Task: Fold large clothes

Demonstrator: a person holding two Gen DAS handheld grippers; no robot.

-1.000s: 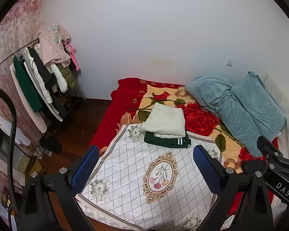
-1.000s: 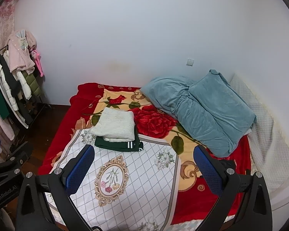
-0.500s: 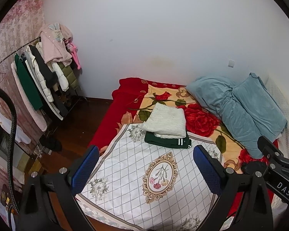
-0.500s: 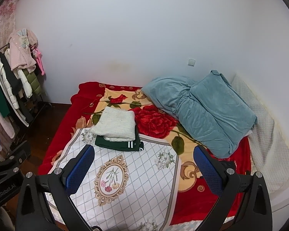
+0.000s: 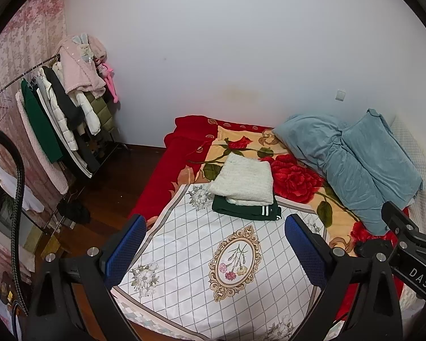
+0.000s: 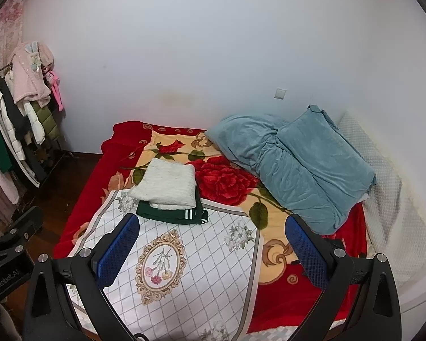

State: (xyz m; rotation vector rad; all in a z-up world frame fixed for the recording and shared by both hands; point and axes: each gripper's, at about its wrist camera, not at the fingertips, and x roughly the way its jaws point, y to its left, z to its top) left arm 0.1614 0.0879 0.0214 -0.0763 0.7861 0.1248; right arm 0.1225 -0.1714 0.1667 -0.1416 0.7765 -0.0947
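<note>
Nearest, the left gripper (image 5: 214, 251) and the right gripper (image 6: 213, 251) both hang above the foot of the bed (image 6: 306, 292) with their blue pads spread wide and nothing between them. Each is well clear of any cloth, pointing toward the far wall. Held this high and this far back, they look to be between steps, not working on a garment.

Under them lies a white sheet (image 5: 210, 258) with a diamond grid and an oval flower crest, spread flat over the red rose blanket. It seems to serve as a clean folding surface, which would explain why it is smooth and bare.

At the sheet's far edge sits the stack — a white knit (image 5: 242, 182) folded into a neat block on top of a dark green garment (image 5: 247, 211) with white stripes at its right end. Both appear already folded. The green piece's long axis runs left to right across the bed, striped end toward the pillows; the knit is closer to square and turned a little, its near corner pointing left of the grippers.

Further right, two teal pillows (image 6: 295, 170) lean against the wall side of the bed. On the far left stands a clothes rack (image 5: 56, 113) hung with coats and a pink fleece — likely the source of the next large piece.
</note>
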